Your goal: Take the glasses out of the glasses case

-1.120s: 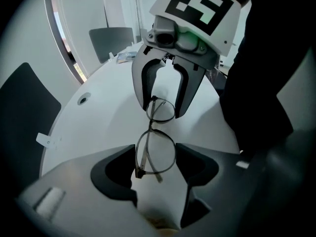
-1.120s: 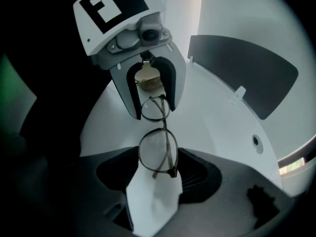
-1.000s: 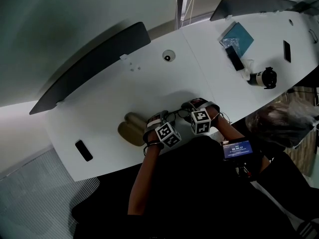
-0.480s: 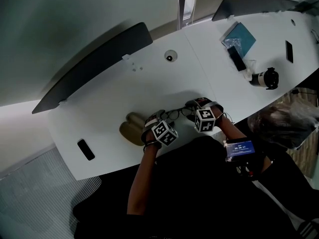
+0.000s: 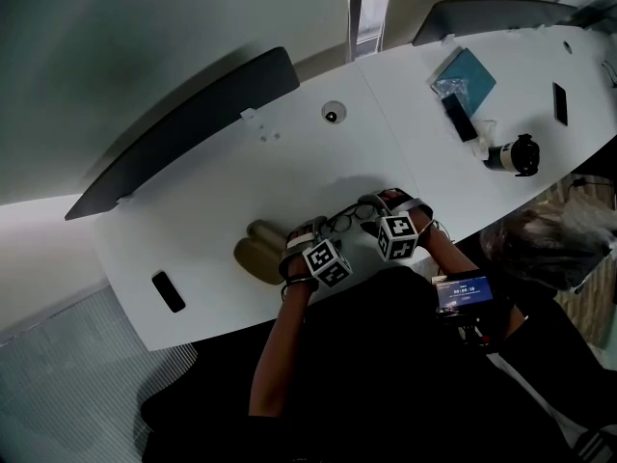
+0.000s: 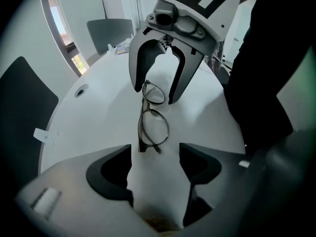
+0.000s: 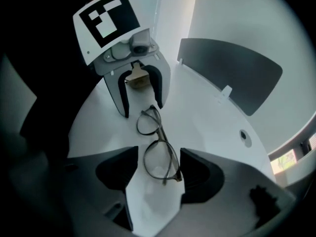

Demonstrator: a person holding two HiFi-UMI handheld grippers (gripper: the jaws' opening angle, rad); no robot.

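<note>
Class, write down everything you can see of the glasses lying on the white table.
The glasses have two round clear lenses in a thin, dark, metal-looking frame with a slim bridge. They lie out of the tan case, on the white table, their arms apparently folded. One lens sits between the open jaws of the right gripper, which do not seem to press it. The other lies just ahead of the left gripper, whose jaws have just been opening, with nothing between them.

One glasses (image 6: 154, 126), one case (image 5: 255, 252), two tools (image 6: 155, 154) (image 7: 157, 159)
</note>
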